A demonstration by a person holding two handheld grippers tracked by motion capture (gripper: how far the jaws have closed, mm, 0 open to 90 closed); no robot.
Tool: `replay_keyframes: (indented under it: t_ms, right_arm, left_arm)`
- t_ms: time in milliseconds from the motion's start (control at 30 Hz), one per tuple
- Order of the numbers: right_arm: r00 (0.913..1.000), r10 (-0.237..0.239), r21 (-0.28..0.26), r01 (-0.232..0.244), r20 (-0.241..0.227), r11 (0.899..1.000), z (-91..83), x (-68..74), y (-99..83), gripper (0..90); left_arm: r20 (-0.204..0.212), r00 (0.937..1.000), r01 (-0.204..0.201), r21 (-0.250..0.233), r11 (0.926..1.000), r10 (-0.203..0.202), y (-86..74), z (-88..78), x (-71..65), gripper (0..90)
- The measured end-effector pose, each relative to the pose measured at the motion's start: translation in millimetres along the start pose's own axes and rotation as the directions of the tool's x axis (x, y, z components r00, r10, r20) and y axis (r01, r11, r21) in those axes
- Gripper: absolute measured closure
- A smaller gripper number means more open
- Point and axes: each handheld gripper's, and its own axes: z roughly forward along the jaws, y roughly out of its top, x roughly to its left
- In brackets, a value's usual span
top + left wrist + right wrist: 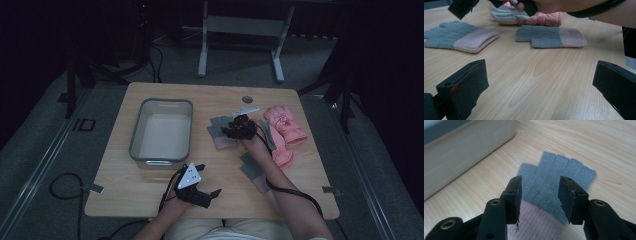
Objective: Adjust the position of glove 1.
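Wooden table (150, 200) under dim light, seen from above. On its left half, a clear rectangular bin (162, 131) with a grey rim, long side running near to far; nothing visible inside but its pale floor. In the right gripper view, the bin's pale wall (461, 152) at the upper left, near the glove but apart from it.

Right of the bin, near the table's middle, a grey knit glove with a pink cuff (219, 131), lying flat. Directly over it, the right gripper (239, 128), held from the near side by the right hand (256, 145). In the right gripper view, jaws parted with a clear gap, glove (554, 182) showing between them, fingers pointing away, pink cuff nearest the camera; whether the pads touch the knit, impossible to tell.

Nearer and slightly right, a second grey glove with a pink cuff (252, 170), partly under the right forearm. Far right, a pair of pink gloves (286, 131) with grey palms, overlapping each other.

Left gripper (200, 192) at the near edge, just near of the bin, in the left hand (172, 205). Jaws spread wide in the left gripper view, holding nothing, bare wood between them; beyond, both grey gloves (461, 37) (551, 37) flat and well apart from those jaws.
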Motion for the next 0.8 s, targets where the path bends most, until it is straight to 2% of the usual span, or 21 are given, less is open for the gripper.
replay_keyframes:
  t_ms: [67, 167, 333, 467, 500, 567, 633, 700, 800]
  right_arm:
    - [0.9999, 0.008, 0.015, -0.008, 0.011, 1.0, 6.4, -2.7, 1.1, 55.5]
    - [0.9991, 0.04, 0.051, -0.04, -0.011, 0.998, 15.4, -7.8, 1.9, 58.1]
    - [0.9982, 0.058, 0.081, -0.059, 0.016, 0.995, 28.1, -14.0, 1.2, 63.5]
    - [0.9956, 0.094, 0.119, -0.093, -0.002, 0.989, 36.3, -19.4, 0.2, 69.4]
    - [0.9955, 0.095, 0.134, -0.094, 0.002, 0.986, 39.1, -19.4, -0.7, 70.2]
    - [0.9969, 0.078, 0.13, -0.079, 0.01, 0.988, 42.7, -17.7, -2.6, 71.5]
    - [0.9972, 0.069, 0.139, -0.072, 0.027, 0.988, 43.6, -15.3, -1.3, 76.1]
    - [0.9966, 0.073, 0.153, -0.078, 0.038, 0.985, 44.0, -13.8, 0.5, 83.3]
    - [0.9937, 0.106, 0.155, -0.11, 0.036, 0.982, 44.7, -10.7, 1.6, 85.6]
  left_arm:
    - [0.001, 1.0, 0.0, 0.0, 1.0, 0.0, 0.0, 0.0, -0.1, 0.0]
    - [0.004, 1.0, 0.001, 0.001, 1.0, -0.001, 0.0, 0.1, -0.1, 0.0]
    - [0.007, 1.0, 0.002, 0.001, 1.0, -0.002, 0.0, 0.1, 0.1, 0.0]
    - [0.009, 0.9999, 0.007, 0.001, 1.0, -0.007, 0.0, 0.2, 0.2, 0.0]
    - [0.011, 0.9999, 0.009, 0.001, 1.0, -0.009, 0.0, 0.1, 0.5, 0.0]
    - [0.01, 0.9999, 0.009, 0.001, 1.0, -0.01, 0.0, 0.1, 0.5, 0.0]
    - [0.005, 1.0, 0.004, 0.002, 1.0, -0.004, 0.0, 0.1, -0.1, 0.0]
    - [0.002, 1.0, 0.004, 0.0, 1.0, -0.004, -0.1, 0.0, -0.3, 0.0]
    - [-0.001, 1.0, 0.008, -0.002, 1.0, -0.008, -0.1, -0.1, -0.2, 0.0]
